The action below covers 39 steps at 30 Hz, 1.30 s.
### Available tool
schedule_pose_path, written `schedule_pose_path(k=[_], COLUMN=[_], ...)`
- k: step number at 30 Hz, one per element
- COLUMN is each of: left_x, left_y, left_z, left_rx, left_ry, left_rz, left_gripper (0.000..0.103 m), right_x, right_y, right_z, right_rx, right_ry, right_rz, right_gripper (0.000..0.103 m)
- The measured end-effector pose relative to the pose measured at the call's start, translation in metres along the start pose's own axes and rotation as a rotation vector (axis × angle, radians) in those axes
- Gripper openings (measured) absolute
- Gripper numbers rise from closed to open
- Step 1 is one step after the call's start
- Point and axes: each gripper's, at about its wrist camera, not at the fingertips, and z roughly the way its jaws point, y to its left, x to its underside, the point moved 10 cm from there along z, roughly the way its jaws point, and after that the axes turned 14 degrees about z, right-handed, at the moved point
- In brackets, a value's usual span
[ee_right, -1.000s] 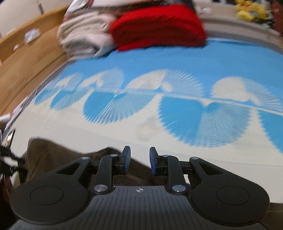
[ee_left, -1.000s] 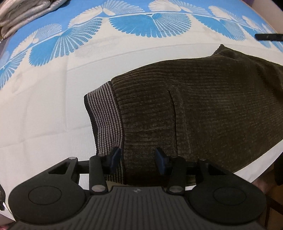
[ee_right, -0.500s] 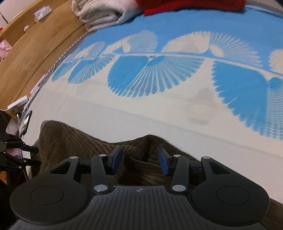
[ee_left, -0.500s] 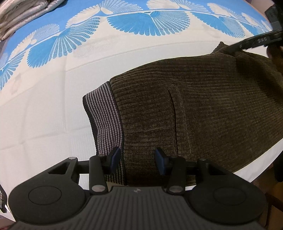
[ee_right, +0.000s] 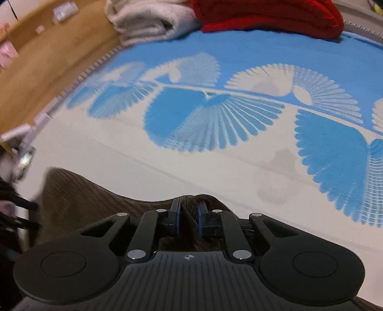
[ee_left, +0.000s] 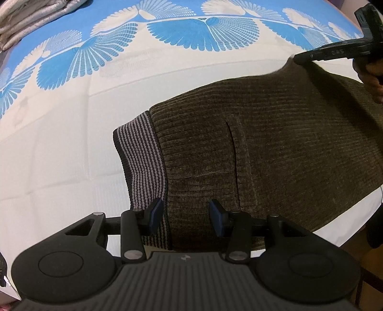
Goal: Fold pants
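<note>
Where the right gripper (ee_right: 188,219) meets the pants (ee_left: 275,148), its jaws have just been closing and now pinch a raised fold of brown corduroy at the far edge of the garment; the blue pads press on the fabric from both sides. Seen from the left wrist, that same gripper reaches in from the upper right and lifts the far edge into a small peak.

Left gripper (ee_left: 184,216): jaws partly open, standing over the near edge of the pants, one pad above the striped waistband (ee_left: 141,162), the other above the corduroy. Whether the pads touch the cloth cannot be told; they do not press on it.

Pants lie spread flat on the bed (ee_left: 59,143), waistband end toward the left of the left-wrist view, near edge running close to the bed's edge.

Beyond the far edge: a wide strip of bare white quilted cover, then the blue fan pattern (ee_right: 208,119), all unoccupied. At the far end of the bed sit a folded cream blanket (ee_right: 146,21) and a red knit (ee_right: 270,16), well apart from the pants. A wooden floor (ee_right: 43,71) borders the bed on the left of the right-wrist view.
</note>
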Motion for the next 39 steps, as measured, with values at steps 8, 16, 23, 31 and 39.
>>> schedule_pose_path(k=[8, 16, 23, 31, 39], left_x=[0.000, -0.003, -0.010, -0.056, -0.142], left_y=[-0.001, -0.003, -0.007, -0.015, -0.078], left_z=[-0.004, -0.002, -0.009, -0.045, -0.095], left_rx=[-0.008, -0.038, -0.054, -0.118, -0.072], left_ry=[0.002, 0.024, 0.020, -0.095, -0.344], left_rz=[0.000, -0.005, -0.005, -0.066, -0.100], left_gripper=[0.048, 0.048, 0.048, 0.048, 0.048], right_x=[-0.023, 0.041, 0.085, 0.134, 0.241], right_y=[-0.084, -0.032, -0.112, -0.239, -0.382], right_z=[-0.054, -0.070, -0.095, -0.190, -0.369], right_rx=[0.354, -0.062, 0.159, 0.481, 0.915], right_ry=[-0.187, 0.070, 0.168, 0.076, -0.243], right_rz=[0.186, 0.022, 0.066, 0.248, 0.752], right_gripper=[0.016, 0.016, 0.015, 0.015, 0.022])
